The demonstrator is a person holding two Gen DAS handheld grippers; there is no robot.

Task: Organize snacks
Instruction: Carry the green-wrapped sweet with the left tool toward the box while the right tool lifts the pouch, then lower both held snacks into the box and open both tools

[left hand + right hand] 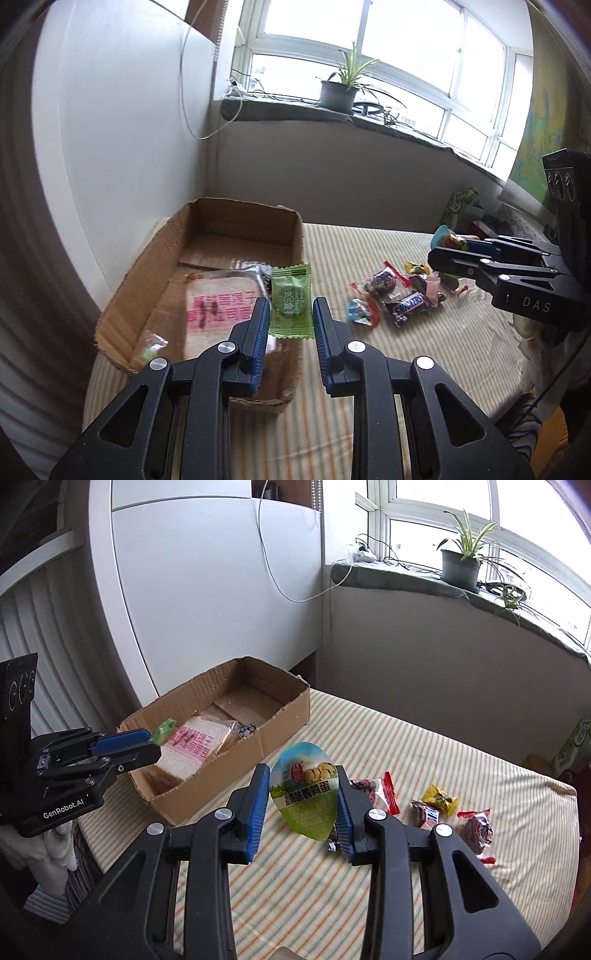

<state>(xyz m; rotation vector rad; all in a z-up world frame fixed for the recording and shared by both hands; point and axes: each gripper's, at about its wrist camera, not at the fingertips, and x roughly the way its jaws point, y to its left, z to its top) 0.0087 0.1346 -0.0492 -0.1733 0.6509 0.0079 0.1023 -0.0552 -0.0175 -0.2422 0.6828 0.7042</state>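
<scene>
Snacks are riding toward the box at left of frame: left gripper is pinching a green sachet, right gripper is clamping an egg pack. Loose sweets are waiting on the bed at right, probably next.

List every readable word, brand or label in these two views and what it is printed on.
"SNICKERS": on the dark candy bar wrapper lying on the striped cloth.
"DAS": on the right gripper body, seen from the left wrist.
"GenRobot.AI": on the left gripper body, seen from the right wrist.
Green sachet in the left gripper: print too small to read.
Egg-shaped green packet: Chinese characters, not surely legible.
Bread pack in the cardboard box: pink characters, blurred.
</scene>
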